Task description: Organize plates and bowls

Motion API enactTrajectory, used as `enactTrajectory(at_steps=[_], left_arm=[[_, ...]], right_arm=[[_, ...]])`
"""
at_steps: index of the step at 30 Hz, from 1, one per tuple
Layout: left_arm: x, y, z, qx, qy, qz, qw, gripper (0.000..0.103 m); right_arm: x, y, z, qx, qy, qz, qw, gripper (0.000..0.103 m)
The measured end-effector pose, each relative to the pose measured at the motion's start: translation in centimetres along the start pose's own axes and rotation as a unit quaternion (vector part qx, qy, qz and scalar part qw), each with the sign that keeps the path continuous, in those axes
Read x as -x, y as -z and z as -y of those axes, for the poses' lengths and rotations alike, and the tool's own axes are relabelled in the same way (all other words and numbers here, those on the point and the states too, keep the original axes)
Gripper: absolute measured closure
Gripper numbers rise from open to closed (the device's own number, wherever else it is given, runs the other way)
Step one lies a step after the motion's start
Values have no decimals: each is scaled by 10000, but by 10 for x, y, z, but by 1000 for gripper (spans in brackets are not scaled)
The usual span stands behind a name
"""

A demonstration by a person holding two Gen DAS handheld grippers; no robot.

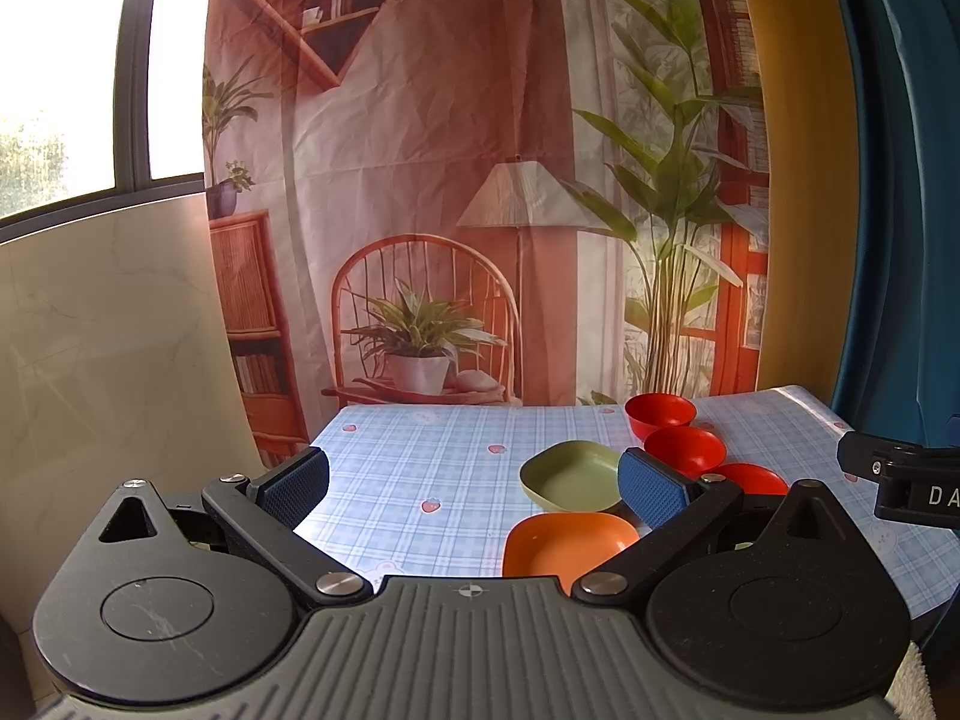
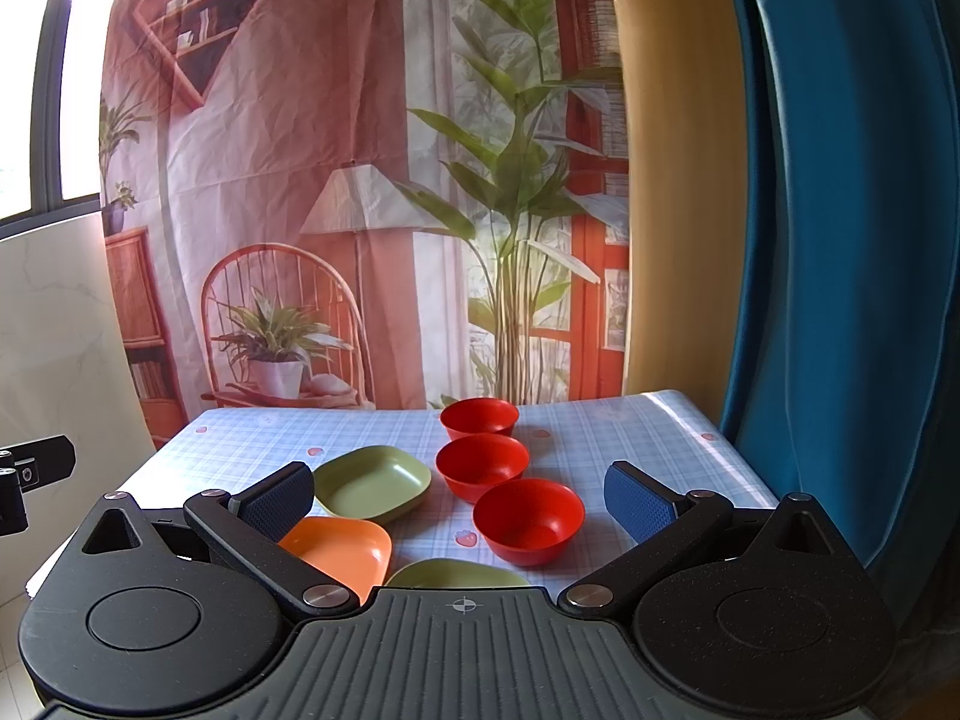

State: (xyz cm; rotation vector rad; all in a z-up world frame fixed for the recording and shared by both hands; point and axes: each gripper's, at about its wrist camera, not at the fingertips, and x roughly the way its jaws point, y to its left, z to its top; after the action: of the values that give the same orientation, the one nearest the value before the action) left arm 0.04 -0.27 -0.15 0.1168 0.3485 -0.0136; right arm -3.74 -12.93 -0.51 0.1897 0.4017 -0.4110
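Observation:
Three red bowls stand in a row on the checked tablecloth: far [image 2: 479,417], middle [image 2: 482,465], near [image 2: 528,519]. To their left lie a green square plate [image 2: 373,483] and an orange square plate [image 2: 339,552]; a second green plate [image 2: 456,575] peeks out at the near edge. In the left wrist view the green plate [image 1: 570,476], orange plate [image 1: 567,543] and red bowls [image 1: 684,450] show at the right. My left gripper [image 1: 474,489] is open and empty above the table's near left. My right gripper [image 2: 459,498] is open and empty above the near dishes.
A printed backdrop cloth [image 2: 336,180] hangs behind the table [image 1: 408,456]. A blue curtain [image 2: 840,240] hangs at the right. A pale marble panel [image 1: 108,330] and a window stand at the left. The right gripper's body [image 1: 900,480] shows at the left view's right edge.

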Motion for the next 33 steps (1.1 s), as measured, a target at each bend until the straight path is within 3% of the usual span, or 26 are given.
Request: enactTrajectory(at_steps=[33], left_arm=[[1,3,0,-18,4,-17,10000,0]], right_arm=[[0,-1,0,-10,0,-14,10000,0]])
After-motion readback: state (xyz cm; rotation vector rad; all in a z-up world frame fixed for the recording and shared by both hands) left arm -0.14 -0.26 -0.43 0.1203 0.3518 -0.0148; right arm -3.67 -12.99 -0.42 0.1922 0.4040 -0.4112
